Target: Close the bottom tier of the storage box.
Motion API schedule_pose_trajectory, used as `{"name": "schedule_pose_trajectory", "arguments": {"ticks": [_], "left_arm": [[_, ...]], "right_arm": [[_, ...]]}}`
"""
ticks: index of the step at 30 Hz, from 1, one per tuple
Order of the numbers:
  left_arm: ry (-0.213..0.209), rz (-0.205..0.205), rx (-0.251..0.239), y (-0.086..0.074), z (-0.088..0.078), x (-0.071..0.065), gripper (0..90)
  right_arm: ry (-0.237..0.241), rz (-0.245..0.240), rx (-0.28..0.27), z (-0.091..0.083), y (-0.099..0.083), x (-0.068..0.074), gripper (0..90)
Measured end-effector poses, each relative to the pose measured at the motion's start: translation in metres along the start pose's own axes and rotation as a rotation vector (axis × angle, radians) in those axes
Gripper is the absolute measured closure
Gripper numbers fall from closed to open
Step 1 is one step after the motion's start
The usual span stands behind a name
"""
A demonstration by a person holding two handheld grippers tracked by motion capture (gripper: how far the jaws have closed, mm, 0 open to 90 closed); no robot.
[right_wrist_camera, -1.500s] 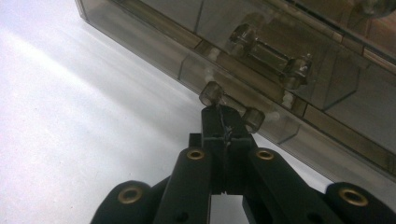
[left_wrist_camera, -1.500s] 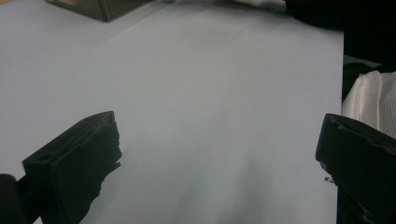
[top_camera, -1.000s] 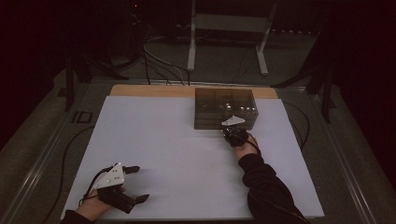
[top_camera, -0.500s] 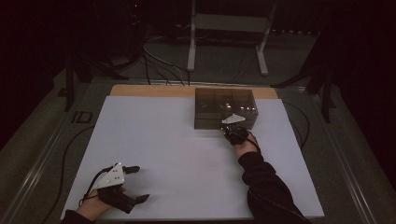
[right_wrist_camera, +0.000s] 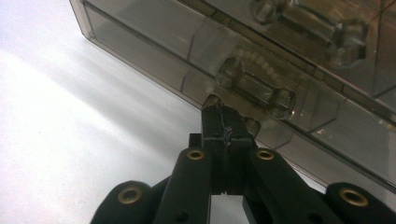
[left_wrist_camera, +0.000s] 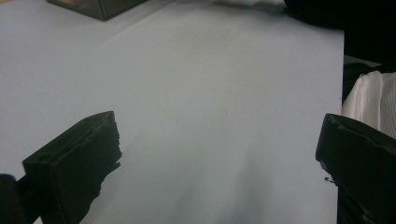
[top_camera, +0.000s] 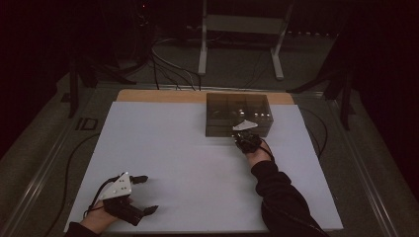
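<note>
A white sheet [top_camera: 188, 163] covers the wooden table [top_camera: 163, 96]; cables [top_camera: 168, 64] cross the dark floor behind. The smoky transparent plastic box [top_camera: 239, 114] sits at the far edge. The right gripper [right_wrist_camera: 223, 122], pressed together, touches its front latch [right_wrist_camera: 256, 90]; the left gripper [top_camera: 146, 194] rests spread.

Smoky clear box [top_camera: 238, 114], lid closed
</note>
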State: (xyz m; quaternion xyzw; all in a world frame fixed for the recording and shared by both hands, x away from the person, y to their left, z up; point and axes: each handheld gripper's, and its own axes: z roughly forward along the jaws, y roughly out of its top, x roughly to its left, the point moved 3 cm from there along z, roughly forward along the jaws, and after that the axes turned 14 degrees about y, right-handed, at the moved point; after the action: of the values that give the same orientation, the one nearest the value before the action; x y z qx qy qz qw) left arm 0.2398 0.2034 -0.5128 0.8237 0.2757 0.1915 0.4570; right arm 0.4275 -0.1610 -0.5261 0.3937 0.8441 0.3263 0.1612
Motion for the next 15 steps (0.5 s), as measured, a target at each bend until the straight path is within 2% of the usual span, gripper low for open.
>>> {"name": "schedule_pose_trajectory", "arguments": {"ticks": [5,13,15], "left_arm": [[0.0,0.0,0.0,0.0001,0.0001,-0.0001,0.1],[0.0,0.0,-0.001,0.0002,0.0,-0.0002,0.1],[0.0,0.0,-0.001,0.0002,0.0,-0.0002,0.1]], "right_arm": [[0.024,0.005,-0.009,-0.0026,0.0031,0.0033,90.0],[0.028,-0.008,-0.002,0.0005,0.0029,0.0096,77.9],[0.024,-0.01,-0.001,0.0006,0.0029,0.0101,77.9]]}}
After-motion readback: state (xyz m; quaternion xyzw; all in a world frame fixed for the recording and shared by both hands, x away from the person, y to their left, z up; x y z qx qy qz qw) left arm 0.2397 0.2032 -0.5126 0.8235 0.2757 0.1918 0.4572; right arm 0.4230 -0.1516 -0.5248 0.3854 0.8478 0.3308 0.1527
